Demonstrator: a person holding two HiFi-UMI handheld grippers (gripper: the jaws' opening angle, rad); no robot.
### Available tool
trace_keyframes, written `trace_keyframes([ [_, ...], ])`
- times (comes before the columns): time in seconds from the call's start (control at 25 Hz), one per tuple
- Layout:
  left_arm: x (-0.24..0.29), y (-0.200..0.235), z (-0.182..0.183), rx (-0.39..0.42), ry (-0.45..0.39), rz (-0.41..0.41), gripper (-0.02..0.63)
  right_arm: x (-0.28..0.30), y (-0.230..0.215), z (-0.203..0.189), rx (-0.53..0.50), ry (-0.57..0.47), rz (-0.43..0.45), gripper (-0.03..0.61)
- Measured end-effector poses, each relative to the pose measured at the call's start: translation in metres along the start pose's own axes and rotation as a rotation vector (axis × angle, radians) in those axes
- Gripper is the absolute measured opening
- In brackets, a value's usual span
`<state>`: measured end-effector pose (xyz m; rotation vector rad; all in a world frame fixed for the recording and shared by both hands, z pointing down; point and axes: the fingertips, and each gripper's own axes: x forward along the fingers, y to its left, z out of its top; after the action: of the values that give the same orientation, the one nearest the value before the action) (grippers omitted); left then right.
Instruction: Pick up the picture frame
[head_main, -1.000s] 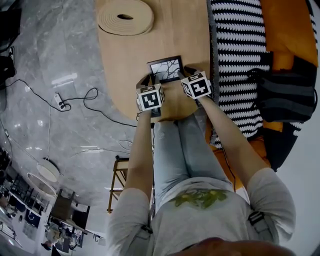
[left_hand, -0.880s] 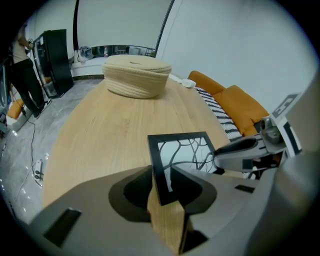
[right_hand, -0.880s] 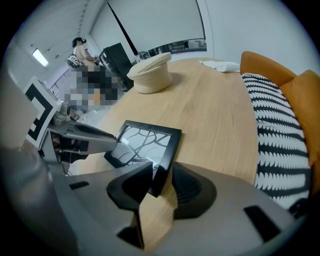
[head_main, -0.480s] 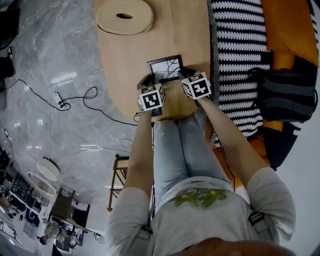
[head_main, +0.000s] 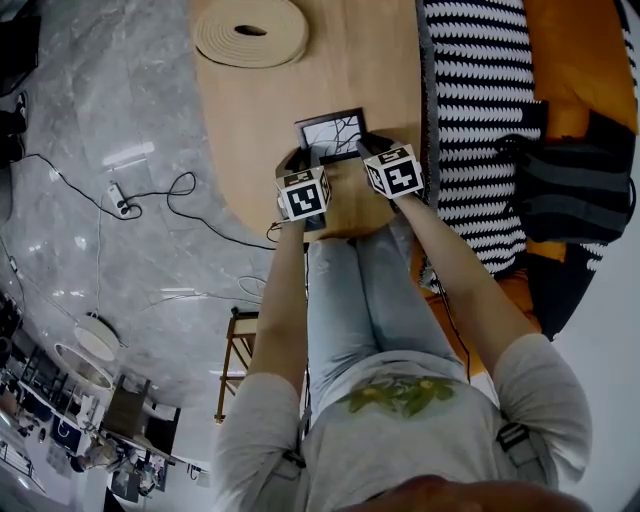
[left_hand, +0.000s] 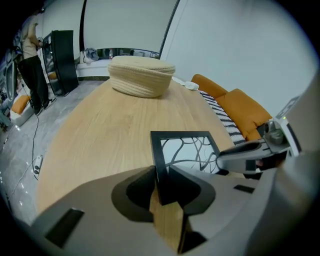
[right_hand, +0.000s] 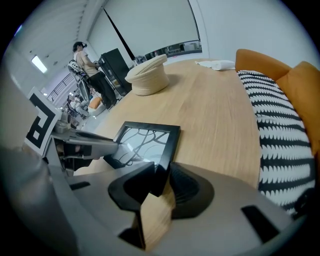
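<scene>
Glossy black picture frame (head_main: 331, 133) flat at the wooden tabletop (head_main: 365, 60) edge. Left tool (left_hand: 162, 175) clamps one corner, right tool (right_hand: 160, 182) closing on another.

Layout of the tabletop. The picture frame (head_main: 331, 135) lies flat on the table (head_main: 380, 60), close to its near end, by the person's knees. The basket (head_main: 250, 32) stands at the far end, well apart from the frame and to its left. Right of the table runs the sofa (head_main: 590, 60), with a throw (head_main: 470, 100) on the side next to the table. On the floor (head_main: 90, 100) to the left lie a cable (head_main: 175, 190) and a power strip (head_main: 120, 203).
</scene>
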<state>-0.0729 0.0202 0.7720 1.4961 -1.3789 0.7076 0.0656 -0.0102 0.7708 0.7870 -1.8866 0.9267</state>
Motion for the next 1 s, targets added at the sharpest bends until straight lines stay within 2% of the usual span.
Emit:
trace_keyframes([
  [0.32, 0.0, 0.0, -0.002, -0.038, 0.091, -0.009, 0.097, -0.002, -0.002, 0.0, 0.058, 0.049, -0.012, 0.092],
  [0.52, -0.004, 0.0, 0.001, -0.005, 0.101, -0.01, 0.095, -0.003, -0.001, 0.003, 0.051, 0.072, -0.02, 0.089],
  [1.0, -0.024, -0.004, 0.006, 0.01, 0.115, -0.02, 0.094, -0.024, 0.008, 0.009, 0.067, 0.081, -0.022, 0.087],
])
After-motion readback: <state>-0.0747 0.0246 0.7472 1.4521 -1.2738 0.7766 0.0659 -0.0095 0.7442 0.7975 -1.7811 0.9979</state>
